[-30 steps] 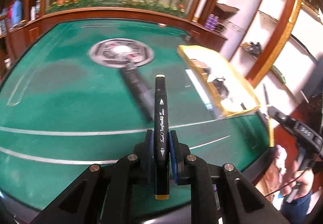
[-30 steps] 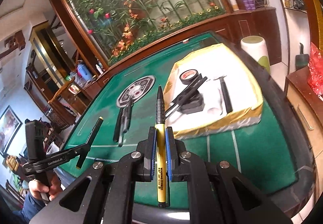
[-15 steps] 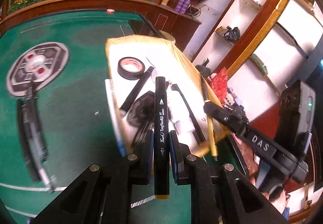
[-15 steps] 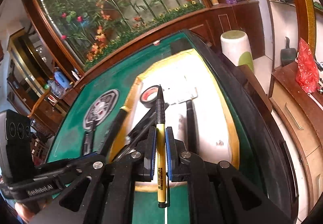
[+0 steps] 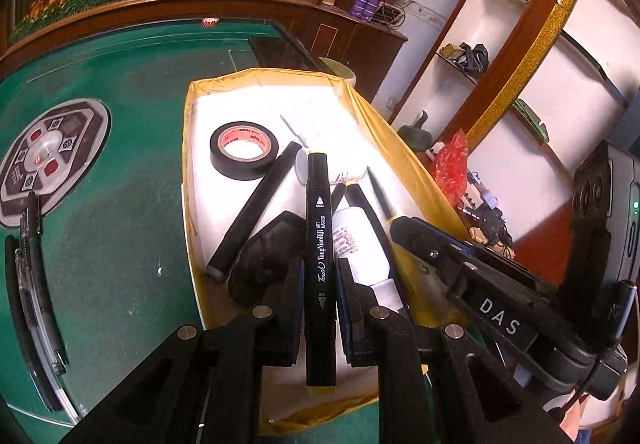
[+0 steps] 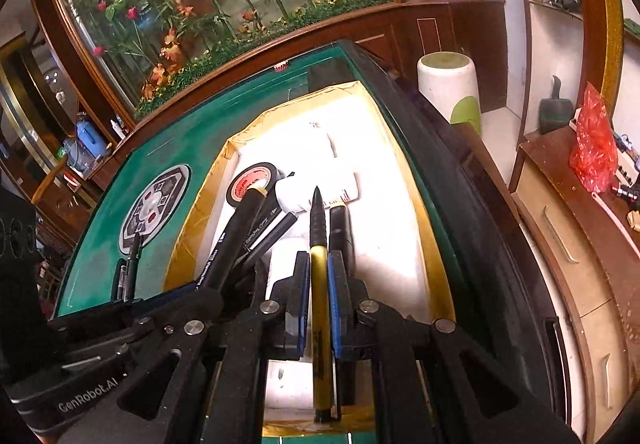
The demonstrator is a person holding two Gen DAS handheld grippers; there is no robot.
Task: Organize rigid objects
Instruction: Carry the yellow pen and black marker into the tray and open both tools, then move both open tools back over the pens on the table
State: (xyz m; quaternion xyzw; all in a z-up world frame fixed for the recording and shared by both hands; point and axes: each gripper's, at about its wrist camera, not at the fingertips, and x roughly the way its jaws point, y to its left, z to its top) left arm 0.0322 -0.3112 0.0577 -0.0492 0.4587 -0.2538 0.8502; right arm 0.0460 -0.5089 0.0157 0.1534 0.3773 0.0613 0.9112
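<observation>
My left gripper (image 5: 318, 276) is shut on a black art marker (image 5: 319, 228) and holds it over the near end of a white tray with a gold rim (image 5: 186, 148). My right gripper (image 6: 319, 272) is shut on a yellow and black pen (image 6: 320, 264) over the same tray (image 6: 424, 228). In the tray lie a black tape roll (image 5: 243, 151), a long black marker (image 5: 256, 208), a white bottle (image 5: 360, 240) and a black pouch (image 5: 264, 264). The right gripper also shows in the left wrist view (image 5: 412, 228), and the left gripper with its marker shows in the right wrist view (image 6: 236, 240).
The tray sits at the right edge of a green mahjong table (image 5: 120, 228) with a round centre panel (image 5: 48, 152). Two pens (image 5: 32, 284) lie on the felt at left. A white bin (image 6: 452, 88) and wooden cabinet (image 6: 568, 228) stand beyond the table edge.
Both grippers have moved from over the green felt to over the tray, closer and lower. Each still holds its pen.
</observation>
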